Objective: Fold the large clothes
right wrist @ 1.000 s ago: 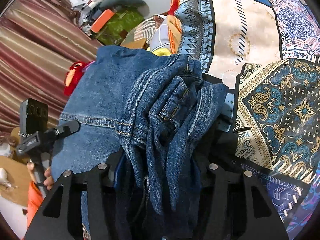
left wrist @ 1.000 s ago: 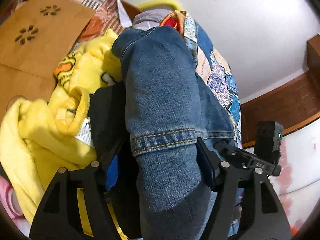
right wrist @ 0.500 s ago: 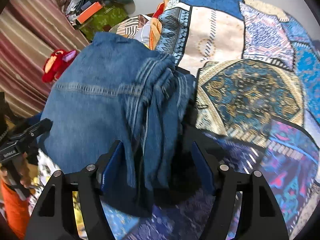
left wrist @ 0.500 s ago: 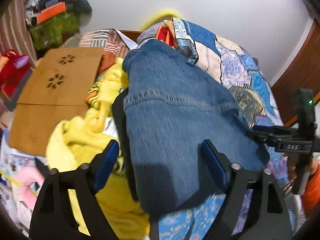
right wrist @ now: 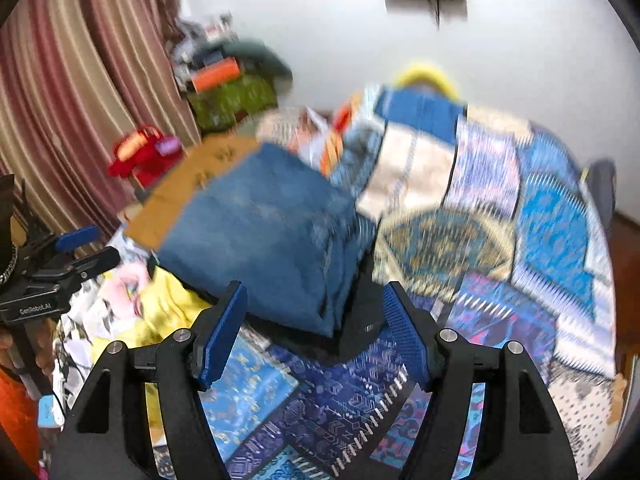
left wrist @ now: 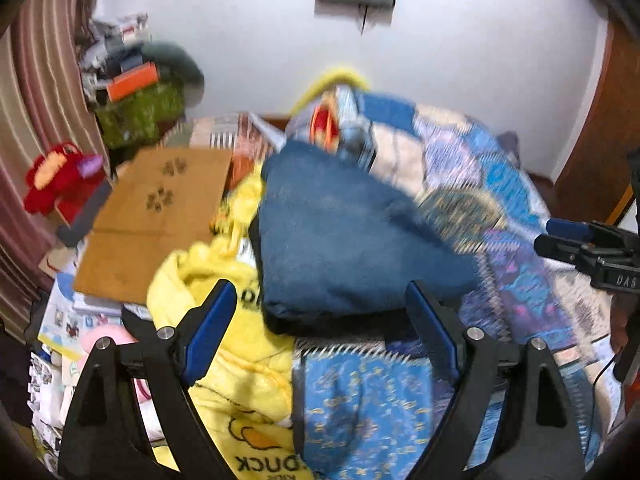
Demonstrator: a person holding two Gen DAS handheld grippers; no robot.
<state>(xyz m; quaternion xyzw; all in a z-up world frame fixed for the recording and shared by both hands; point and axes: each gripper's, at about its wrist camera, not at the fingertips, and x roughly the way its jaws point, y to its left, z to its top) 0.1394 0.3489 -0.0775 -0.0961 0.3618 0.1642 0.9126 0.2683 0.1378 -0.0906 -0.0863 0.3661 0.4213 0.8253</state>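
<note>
The folded blue jeans (left wrist: 340,240) lie on the bed on top of a dark garment, next to a yellow duck garment (left wrist: 240,360). The jeans also show in the right wrist view (right wrist: 264,240). My left gripper (left wrist: 320,320) is open and empty, a short way back from the jeans. My right gripper (right wrist: 316,328) is open and empty, just in front of the jeans' near edge. Each gripper shows at the edge of the other's view: the right one (left wrist: 580,244), the left one (right wrist: 60,264). Both views are motion-blurred.
A patterned blue quilt (right wrist: 500,220) covers the bed. A brown cardboard sheet (left wrist: 152,216) lies at the left edge. A red plush toy (left wrist: 60,176) and a cluttered pile (left wrist: 136,92) stand by the striped curtain (right wrist: 80,100). A wooden door (left wrist: 600,140) is right.
Both grippers let go of the jeans, opened and pulled back and up. The jeans now rest folded on the bed.
</note>
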